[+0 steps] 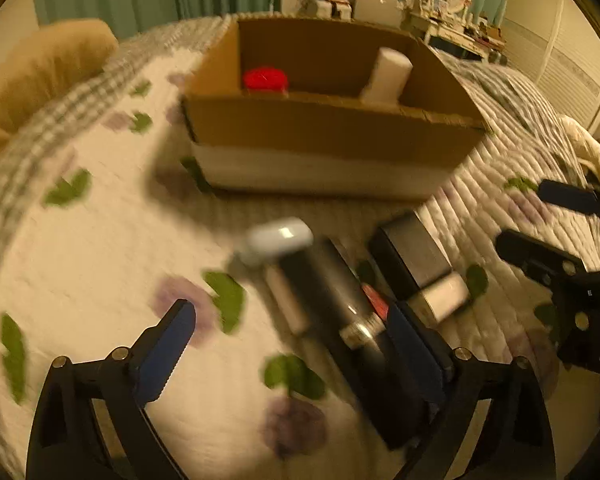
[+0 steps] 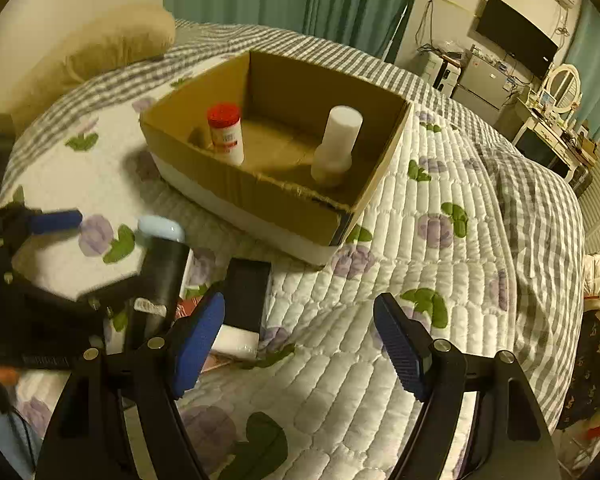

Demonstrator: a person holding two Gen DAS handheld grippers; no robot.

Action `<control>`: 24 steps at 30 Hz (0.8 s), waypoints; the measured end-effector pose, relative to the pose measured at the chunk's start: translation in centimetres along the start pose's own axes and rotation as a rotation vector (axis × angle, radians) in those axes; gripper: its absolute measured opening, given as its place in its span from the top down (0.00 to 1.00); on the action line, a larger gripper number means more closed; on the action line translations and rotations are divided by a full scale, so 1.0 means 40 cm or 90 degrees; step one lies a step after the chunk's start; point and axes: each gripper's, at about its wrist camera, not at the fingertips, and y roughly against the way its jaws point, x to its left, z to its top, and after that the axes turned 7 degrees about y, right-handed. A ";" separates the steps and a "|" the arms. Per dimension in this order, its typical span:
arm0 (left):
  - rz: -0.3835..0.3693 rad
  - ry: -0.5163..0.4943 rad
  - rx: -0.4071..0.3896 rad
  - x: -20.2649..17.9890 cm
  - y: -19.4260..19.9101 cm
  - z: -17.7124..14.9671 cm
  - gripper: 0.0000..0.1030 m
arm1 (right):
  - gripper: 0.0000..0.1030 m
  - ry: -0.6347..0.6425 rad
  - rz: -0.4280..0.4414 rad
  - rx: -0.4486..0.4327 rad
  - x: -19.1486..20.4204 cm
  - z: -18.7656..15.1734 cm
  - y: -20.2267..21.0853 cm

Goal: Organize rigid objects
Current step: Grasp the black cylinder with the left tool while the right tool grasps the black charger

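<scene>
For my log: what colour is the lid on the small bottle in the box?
Red lid, clearest in the right wrist view.

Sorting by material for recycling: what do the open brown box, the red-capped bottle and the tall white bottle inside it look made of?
Open brown box: corrugated cardboard, matte, with a torn, frayed front rim; its lower outside band is white. Red-capped bottle: probably plastic, with a smooth white body, a printed label and a red cap. Tall white bottle: likely plastic, uniformly matte white with no label visible.
</scene>
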 end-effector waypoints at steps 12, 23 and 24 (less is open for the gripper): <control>-0.084 -0.013 0.090 -0.057 -0.048 -0.034 0.68 | 0.26 -0.011 0.010 0.012 -0.007 -0.011 -0.021; -0.059 -0.005 0.006 0.031 0.064 0.036 0.81 | 0.26 -0.015 0.026 0.036 0.003 0.028 -0.060; -0.054 -0.006 0.002 0.036 0.065 0.044 0.81 | 0.26 -0.012 0.028 0.048 0.008 0.041 -0.079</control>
